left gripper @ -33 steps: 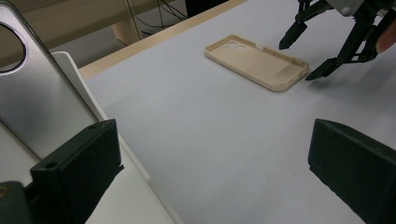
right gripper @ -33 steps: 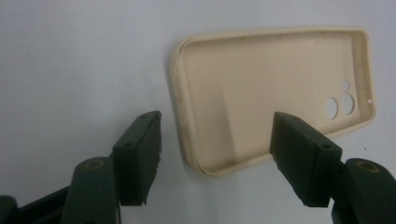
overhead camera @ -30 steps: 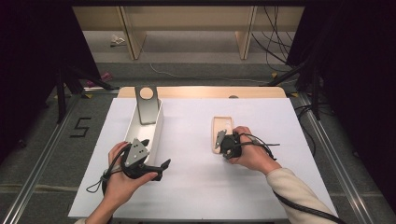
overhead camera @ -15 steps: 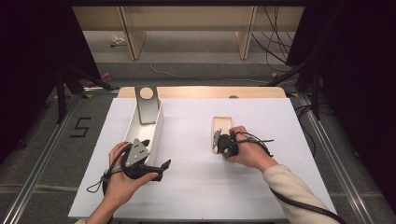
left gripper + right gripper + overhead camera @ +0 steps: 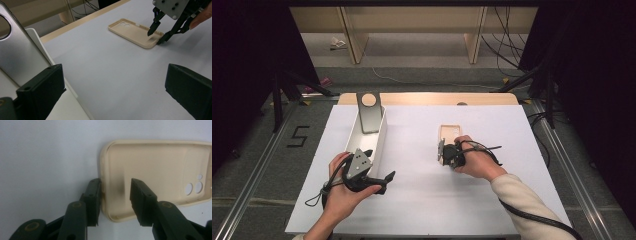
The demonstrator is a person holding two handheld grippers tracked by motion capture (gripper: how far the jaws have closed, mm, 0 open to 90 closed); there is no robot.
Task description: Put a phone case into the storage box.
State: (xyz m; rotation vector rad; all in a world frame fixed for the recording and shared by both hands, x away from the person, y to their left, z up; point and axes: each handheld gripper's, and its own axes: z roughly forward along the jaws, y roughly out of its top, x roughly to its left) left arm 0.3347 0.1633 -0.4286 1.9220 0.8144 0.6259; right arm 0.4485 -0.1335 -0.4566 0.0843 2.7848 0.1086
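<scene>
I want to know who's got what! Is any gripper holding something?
No. The right gripper straddles the phone case's end wall, jaws still apart. The left gripper is open.

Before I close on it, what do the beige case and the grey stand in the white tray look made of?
The beige case looks like soft matte plastic or silicone: dull surface, rounded lip, moulded camera holes. The grey stand looks like brushed metal, probably aluminium: even satin sheen, thin flat plate. The white tray reads as thin rigid plastic or coated board; I cannot tell which.
</scene>
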